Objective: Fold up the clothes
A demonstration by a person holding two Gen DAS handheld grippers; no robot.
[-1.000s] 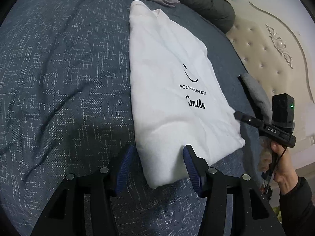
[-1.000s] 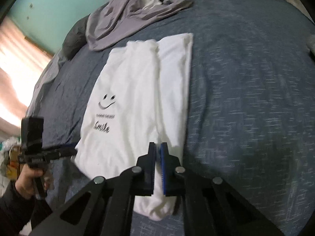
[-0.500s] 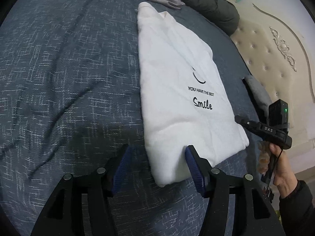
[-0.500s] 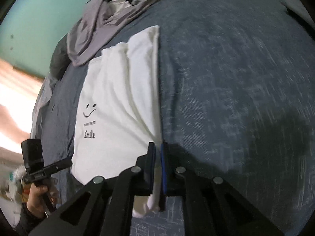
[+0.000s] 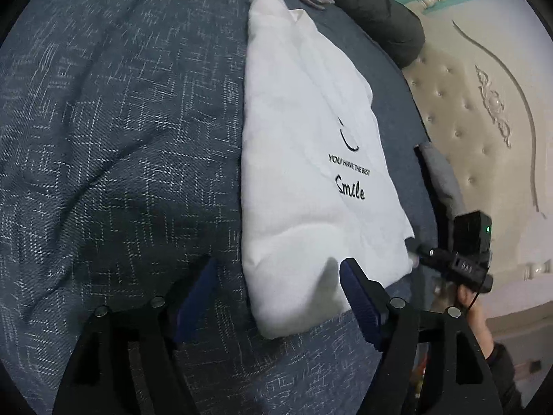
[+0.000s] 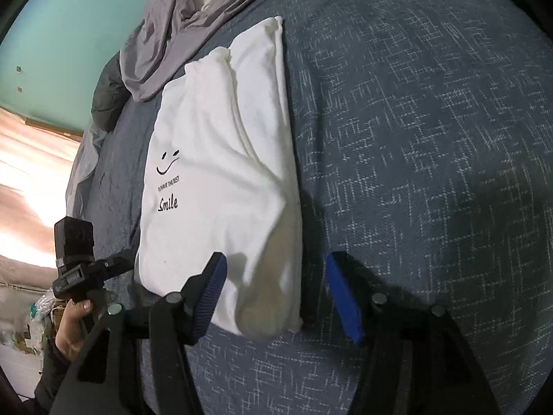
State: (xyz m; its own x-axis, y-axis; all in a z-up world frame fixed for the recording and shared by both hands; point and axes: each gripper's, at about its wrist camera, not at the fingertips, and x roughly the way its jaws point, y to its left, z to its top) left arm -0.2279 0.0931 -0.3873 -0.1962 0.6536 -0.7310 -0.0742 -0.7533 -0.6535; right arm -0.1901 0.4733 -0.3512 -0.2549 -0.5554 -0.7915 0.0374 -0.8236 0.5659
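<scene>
A bed (image 5: 103, 138) covered in dark blue, white-flecked fabric is seen. A cream tufted headboard (image 5: 459, 110) with carved scrollwork is set against a teal wall (image 6: 69, 34). Bright light is admitted through a pale curtain (image 6: 31, 173).

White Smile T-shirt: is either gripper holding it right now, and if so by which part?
Nothing is held. Both grippers' jaws have just been opening: the left gripper and the right gripper each straddle a near hem corner of the folded white T-shirt, fingers clear.
</scene>
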